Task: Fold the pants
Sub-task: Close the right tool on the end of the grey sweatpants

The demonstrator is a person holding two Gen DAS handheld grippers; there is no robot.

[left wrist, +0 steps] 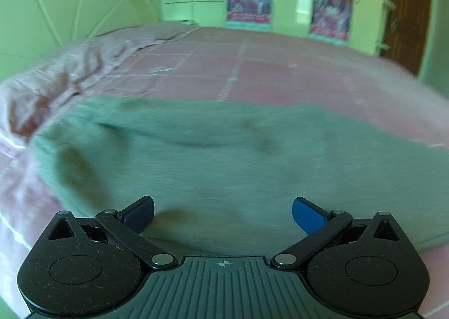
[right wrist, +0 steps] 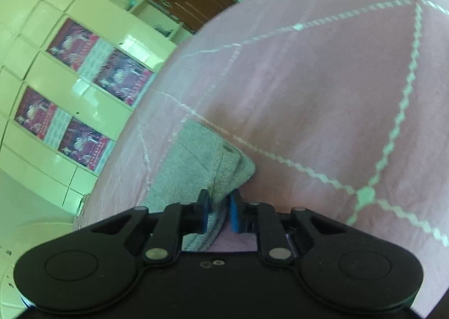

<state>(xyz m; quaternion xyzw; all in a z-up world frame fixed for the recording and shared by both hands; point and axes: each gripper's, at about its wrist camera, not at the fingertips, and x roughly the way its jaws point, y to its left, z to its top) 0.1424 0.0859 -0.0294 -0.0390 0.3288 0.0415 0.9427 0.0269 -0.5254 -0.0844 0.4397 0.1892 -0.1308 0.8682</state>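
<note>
— Right claw (right wrist: 220, 208) is seen clamped on a fold of the grey pants (right wrist: 202, 167); left claw (left wrist: 223, 214) is spread wide, nothing held.

— Pants (left wrist: 224, 164) are laid bunched on the pink bed (left wrist: 280, 72); folding is judged partly done.

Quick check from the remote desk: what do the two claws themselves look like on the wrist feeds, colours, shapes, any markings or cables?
Both match: the left claw and right claw have black plastic bodies with two rounded lobes carrying circular discs, black linkage bars on silver pivot pins, and blue pads on the fingers. The left's centre plate is ribbed with a small crosshair mark; the right's is smooth. No cables or sleeves show.
</note>
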